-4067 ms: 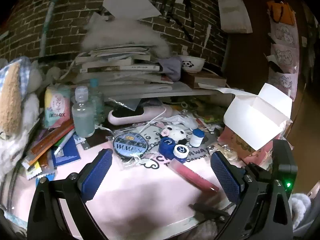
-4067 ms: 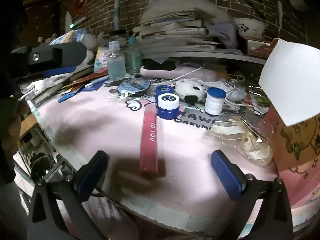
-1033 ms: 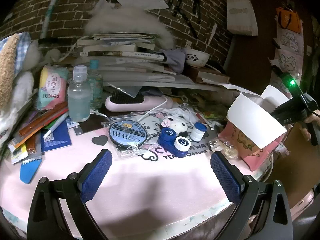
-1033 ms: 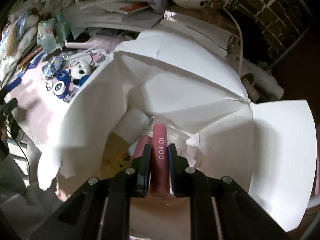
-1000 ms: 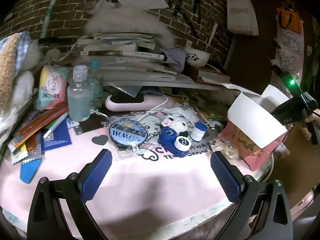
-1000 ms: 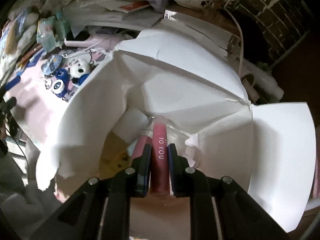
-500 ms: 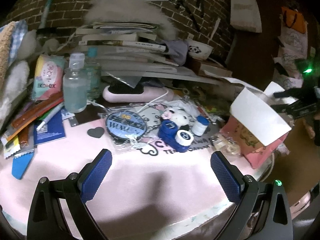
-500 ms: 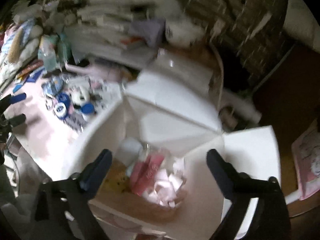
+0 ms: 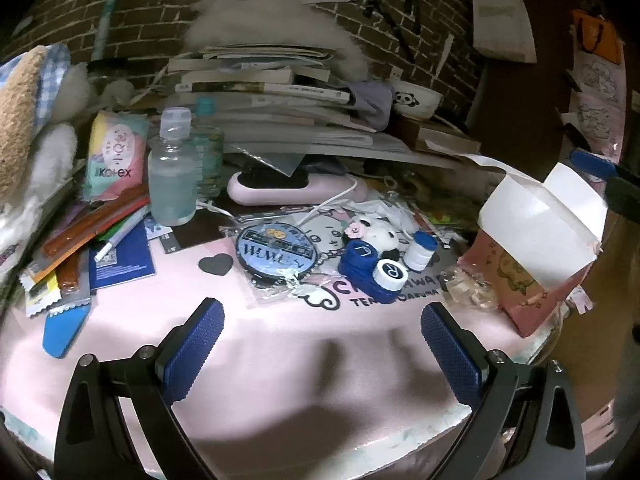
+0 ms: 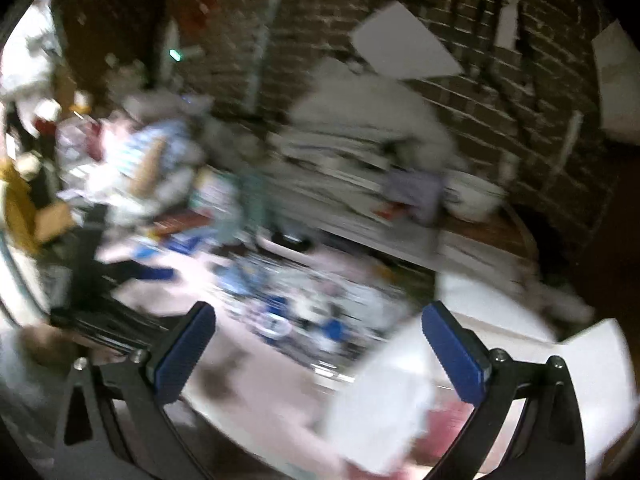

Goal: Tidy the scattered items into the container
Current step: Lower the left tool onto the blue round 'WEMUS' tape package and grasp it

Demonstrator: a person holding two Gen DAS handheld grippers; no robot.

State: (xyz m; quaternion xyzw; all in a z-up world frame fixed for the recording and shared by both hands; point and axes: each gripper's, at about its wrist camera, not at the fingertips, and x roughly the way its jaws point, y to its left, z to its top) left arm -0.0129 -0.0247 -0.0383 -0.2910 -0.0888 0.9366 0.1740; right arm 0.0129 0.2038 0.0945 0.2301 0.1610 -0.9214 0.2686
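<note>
— While we look along our left gripper (image 9: 322, 344), its blue pads spread wide and empty, where do things lie?
— Beside the pink box with white flaps (image 9: 538, 256) sits crinkled clear wrap (image 9: 466, 288); further left, the blue contact-lens case (image 9: 372, 266).
— And our right view?
— Blurred. We see the right gripper (image 10: 318, 354) spread apart, empty, the box's white flaps (image 10: 384, 404) below it.

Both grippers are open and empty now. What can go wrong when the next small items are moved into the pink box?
1. The box stands at the table's edge; a push could tip it off.
2. Its white flaps lean over the opening and may block a drop.
3. The lens case touches the panda toy and small bottle; the left gripper may knock them.
</note>
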